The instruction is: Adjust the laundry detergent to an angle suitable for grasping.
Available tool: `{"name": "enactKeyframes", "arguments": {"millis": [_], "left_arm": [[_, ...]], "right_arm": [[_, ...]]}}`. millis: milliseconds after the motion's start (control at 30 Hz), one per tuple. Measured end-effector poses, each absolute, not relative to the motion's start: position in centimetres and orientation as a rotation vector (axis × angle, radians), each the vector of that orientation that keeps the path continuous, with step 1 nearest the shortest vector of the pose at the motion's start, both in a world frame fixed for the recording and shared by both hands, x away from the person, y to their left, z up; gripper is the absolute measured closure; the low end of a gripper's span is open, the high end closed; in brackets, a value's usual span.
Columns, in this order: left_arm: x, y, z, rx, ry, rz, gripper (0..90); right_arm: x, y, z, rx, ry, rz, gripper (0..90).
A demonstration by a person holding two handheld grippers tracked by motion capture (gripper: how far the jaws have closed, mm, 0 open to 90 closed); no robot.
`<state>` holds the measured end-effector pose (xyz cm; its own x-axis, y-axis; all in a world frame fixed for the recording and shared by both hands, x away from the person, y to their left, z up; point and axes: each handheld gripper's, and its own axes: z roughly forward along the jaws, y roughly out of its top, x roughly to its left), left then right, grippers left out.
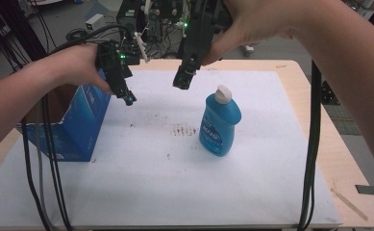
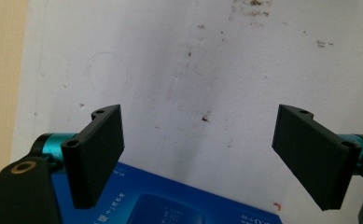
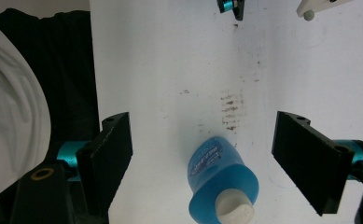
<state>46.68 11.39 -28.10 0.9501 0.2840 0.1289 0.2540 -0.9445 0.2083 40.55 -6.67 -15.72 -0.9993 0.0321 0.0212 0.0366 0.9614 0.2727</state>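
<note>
A blue bottle [image 1: 219,122] with a white cap stands upright near the middle of the white mat [image 1: 165,173]. My right gripper [image 1: 183,79] hangs in the air up and to the left of the bottle's cap, pointing down, jaws open and empty. In the right gripper view the blue bottle [image 3: 222,179] stands below and between the open jaws, untouched. My left gripper [image 1: 127,96] hovers open beside the top edge of a blue cardboard box [image 1: 76,127] at the left. The blue box [image 2: 170,205] lies just under the left gripper's open jaws, which hold nothing.
The mat covers a light wooden table [image 1: 319,91], and the mat carries brown smudges [image 1: 184,130] left of the bottle. Black cables [image 1: 314,144] hang down at the right and more cables [image 1: 47,159] at the left front. Equipment stands behind the table's far edge.
</note>
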Motion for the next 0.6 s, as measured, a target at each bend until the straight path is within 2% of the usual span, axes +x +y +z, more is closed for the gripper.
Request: {"name": "enactKeyframes", "arguments": {"millis": [600], "left_arm": [[46.60,11.43,-28.07,2.919,0.404,0.233,16.8]], "right_arm": [[40.59,-6.62,-15.85,-0.053,-3.095,-0.431,19.7]]}}
